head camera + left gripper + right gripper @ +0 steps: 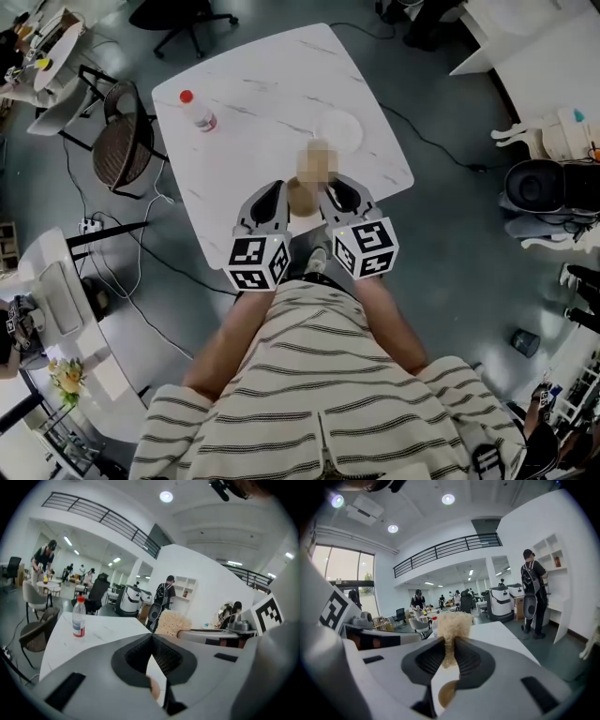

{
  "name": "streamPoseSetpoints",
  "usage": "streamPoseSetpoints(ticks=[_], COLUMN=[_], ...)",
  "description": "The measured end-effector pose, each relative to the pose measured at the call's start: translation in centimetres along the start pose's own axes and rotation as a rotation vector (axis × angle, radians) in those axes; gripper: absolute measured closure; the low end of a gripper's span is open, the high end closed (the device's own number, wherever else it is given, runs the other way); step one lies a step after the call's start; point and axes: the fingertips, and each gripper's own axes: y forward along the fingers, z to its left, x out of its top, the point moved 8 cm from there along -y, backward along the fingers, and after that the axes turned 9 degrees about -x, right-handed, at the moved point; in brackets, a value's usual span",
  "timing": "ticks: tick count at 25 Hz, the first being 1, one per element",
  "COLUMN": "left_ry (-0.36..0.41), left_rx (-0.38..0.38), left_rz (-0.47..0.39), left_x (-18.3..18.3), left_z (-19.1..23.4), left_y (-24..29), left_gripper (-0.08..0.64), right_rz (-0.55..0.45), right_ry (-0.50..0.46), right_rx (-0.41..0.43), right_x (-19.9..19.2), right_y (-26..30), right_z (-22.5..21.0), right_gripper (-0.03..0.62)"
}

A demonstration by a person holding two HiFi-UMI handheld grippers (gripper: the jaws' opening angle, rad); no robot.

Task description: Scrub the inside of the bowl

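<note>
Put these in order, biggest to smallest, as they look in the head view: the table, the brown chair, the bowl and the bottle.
1. table
2. brown chair
3. bowl
4. bottle, nearly as long as the bowl is wide, but much thinner

On my counter (pixel 253 84) the bottle (pixel 198 112) stands far left and the bowl (pixel 339 131) to its right, well apart. Just before the bowl, I think, the brush (pixel 451 620) sits in my right claw (pixel 339 192), beside my left claw (pixel 274 199). A chair (pixel 122 141) stands left of the counter.
</note>
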Motion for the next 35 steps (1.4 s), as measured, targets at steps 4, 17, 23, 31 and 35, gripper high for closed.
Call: streamPoseSetpoints(ticks=[4,17,23,31,35], left_ry=[0.126,0.266,0.331,0.377,0.397], left_rx=[0.001,-0.016,-0.016,-0.004,-0.003], left_rz=[-0.058,-0.187,-0.236,-0.276,-0.292], left_x=[2.3,7.0,8.3,9.2,9.4], left_z=[-1.1,-3.6,-4.3,-3.9,-4.1], left_y=[-0.8,-2.6,-3.0,-3.2,-3.3], left_gripper=[0.555,0.555,0.555,0.555,0.555], right_rz=[-0.088,-0.23,-0.284,-0.341,-0.358], right_ry=[-0.02,-0.065,-0.117,-0.141,-0.151], right_rx=[0.004,-0.024,-0.034,-0.035,-0.034], right_x=[2.5,6.7,7.9,9.3,9.5], right_y=[-0.6,-2.2,-2.7,-2.9,-3.0], right_z=[0.8,1.3,1.8,2.4,2.5], right_gripper=[0.528,0.528,0.528,0.528,0.528])
